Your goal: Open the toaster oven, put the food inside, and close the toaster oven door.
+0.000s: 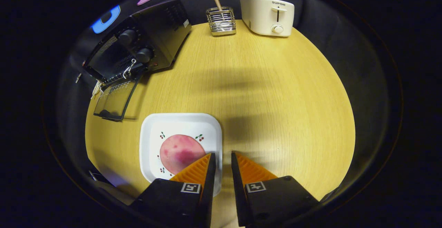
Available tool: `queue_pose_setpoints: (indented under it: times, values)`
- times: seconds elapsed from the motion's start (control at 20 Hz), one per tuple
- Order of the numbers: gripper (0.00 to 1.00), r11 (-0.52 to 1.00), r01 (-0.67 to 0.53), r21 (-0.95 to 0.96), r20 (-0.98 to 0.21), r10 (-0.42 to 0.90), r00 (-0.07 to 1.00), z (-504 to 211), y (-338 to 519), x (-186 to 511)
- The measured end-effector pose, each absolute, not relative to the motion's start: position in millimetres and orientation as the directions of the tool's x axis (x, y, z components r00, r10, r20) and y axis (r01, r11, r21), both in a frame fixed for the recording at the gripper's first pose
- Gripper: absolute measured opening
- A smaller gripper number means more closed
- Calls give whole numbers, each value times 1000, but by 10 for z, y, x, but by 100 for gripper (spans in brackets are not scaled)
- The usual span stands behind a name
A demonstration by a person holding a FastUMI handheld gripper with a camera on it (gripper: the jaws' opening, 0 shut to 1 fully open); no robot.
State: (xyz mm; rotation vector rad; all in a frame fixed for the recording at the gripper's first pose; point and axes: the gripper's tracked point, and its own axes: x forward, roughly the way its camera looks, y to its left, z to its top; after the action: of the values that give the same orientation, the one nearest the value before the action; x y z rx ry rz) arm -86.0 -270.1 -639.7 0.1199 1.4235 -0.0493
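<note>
Tool (pixel 223 157) fingers slightly parted, empty, above plate (pixel 148 134) edge beside food (pixel 179 152)

I see a pale yellow table (pixel 262 93) with a fine wood grain. Under my left finger lies a white square plate (pixel 179 124) dotted with small red cherry sprigs on green stems, and on it a round pink slice of food (pixel 179 152) blotched with darker magenta. Far ahead to the left stands a black toaster oven (pixel 145 41) with black knobs, its dark glass door (pixel 115 100) framed in black and hanging open. Well ahead is a shiny silver wire holder (pixel 221 21) with a tan wooden handle poking out, and beside it a cream toaster (pixel 267 13) with a cream dial.
</note>
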Motion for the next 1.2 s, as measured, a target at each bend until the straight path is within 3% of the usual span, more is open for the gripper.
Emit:
queue_pose_setpoints:
  times: [0.25, 0.3, 0.55, 0.75, 1.2]
  values:
    - [32, 990, 129, 51, -993, 36, 117, -6528, -2672, -866]
    - [6, 989, 133, 60, -993, 46, 108, -6357, -2700, -831]
    - [6, 981, 160, 112, -994, 111, 14, -6416, -2645, -898]
    - [6, 943, 194, 272, -957, 286, -47, -6455, -2481, -979]
    - [5, 795, 424, 434, -883, 470, 22, -6345, -2330, -1179]
